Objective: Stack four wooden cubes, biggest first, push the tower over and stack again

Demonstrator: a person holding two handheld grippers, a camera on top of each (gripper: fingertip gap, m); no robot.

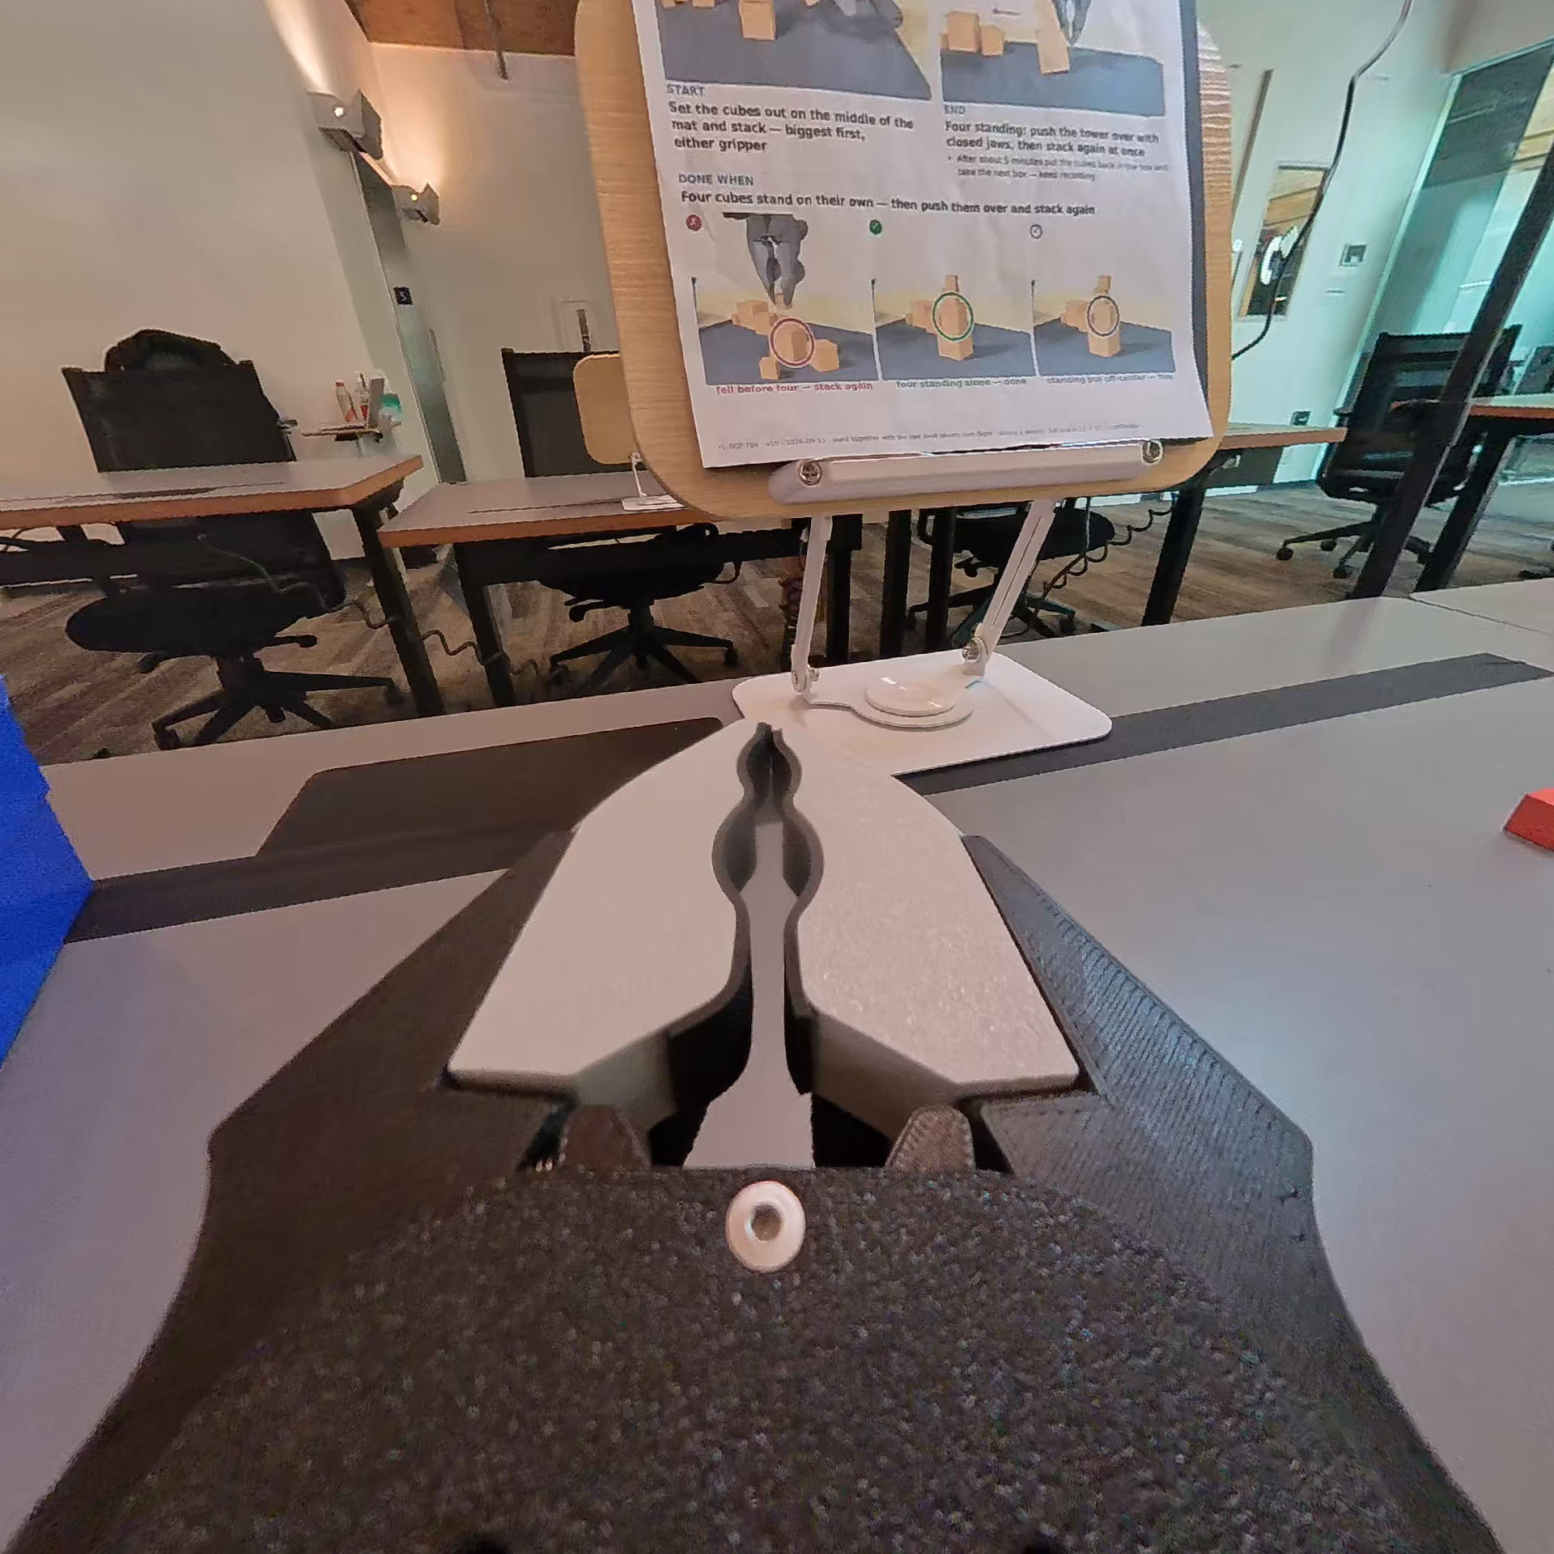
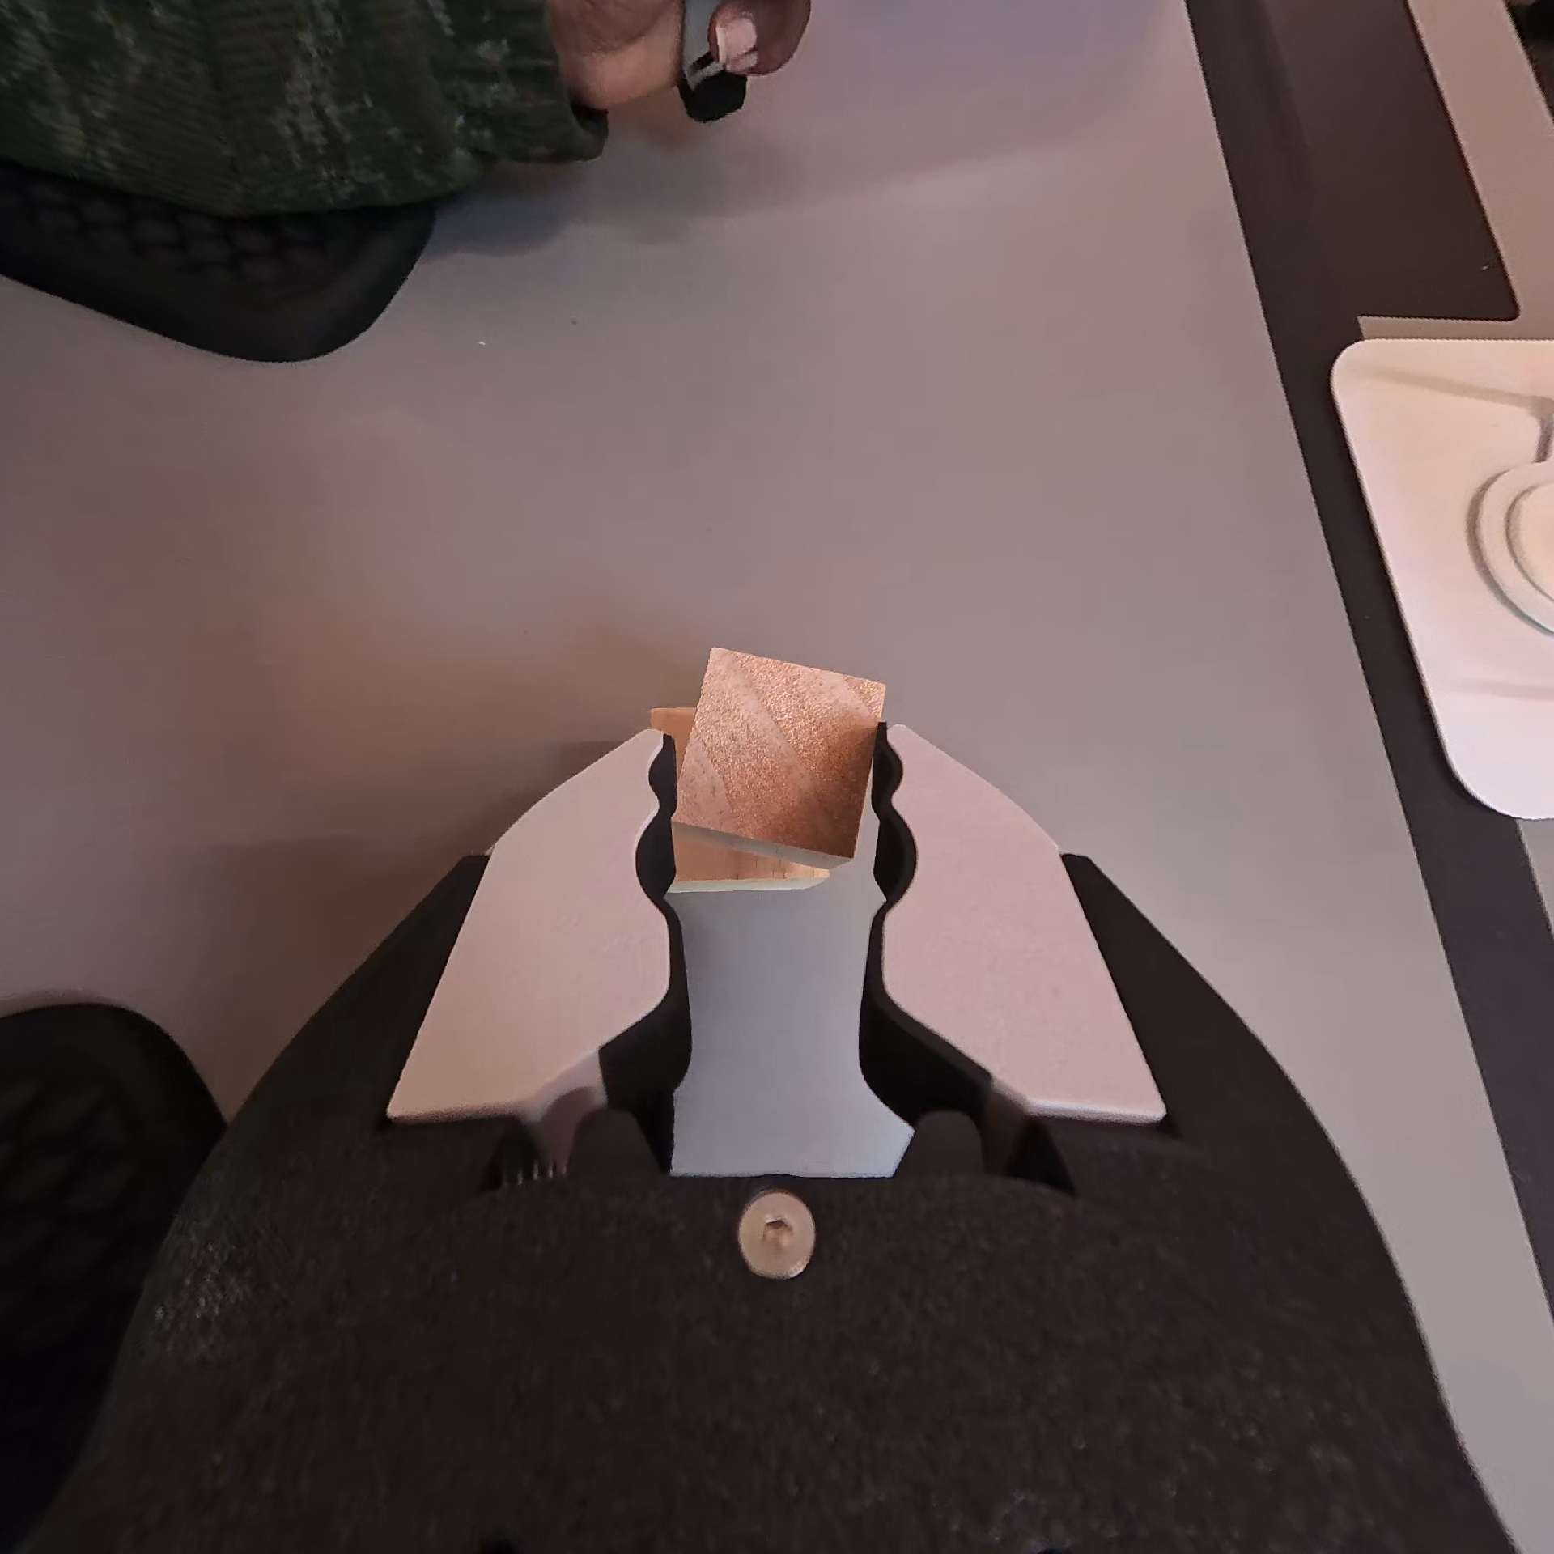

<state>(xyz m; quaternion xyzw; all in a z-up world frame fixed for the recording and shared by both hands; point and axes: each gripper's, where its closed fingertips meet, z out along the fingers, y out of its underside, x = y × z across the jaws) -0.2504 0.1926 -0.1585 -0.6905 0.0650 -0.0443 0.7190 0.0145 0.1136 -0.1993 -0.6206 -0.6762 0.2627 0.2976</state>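
- The grey table (image 2: 757,471) spreads under both grippers.
- A white stand base (image 1: 1009,715) sits just beyond the left gripper (image 1: 767,740), whose fingers are pressed together on nothing.
- The right gripper (image 2: 774,757) clamps a tilted wooden cube (image 2: 778,761) between its pads, above another wooden block (image 2: 740,870).

left claw (image 1: 769,740) shut; right claw (image 2: 774,757) gripping

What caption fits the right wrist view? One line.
Right gripper clamps a skewed wooden cube atop another over the grey table.
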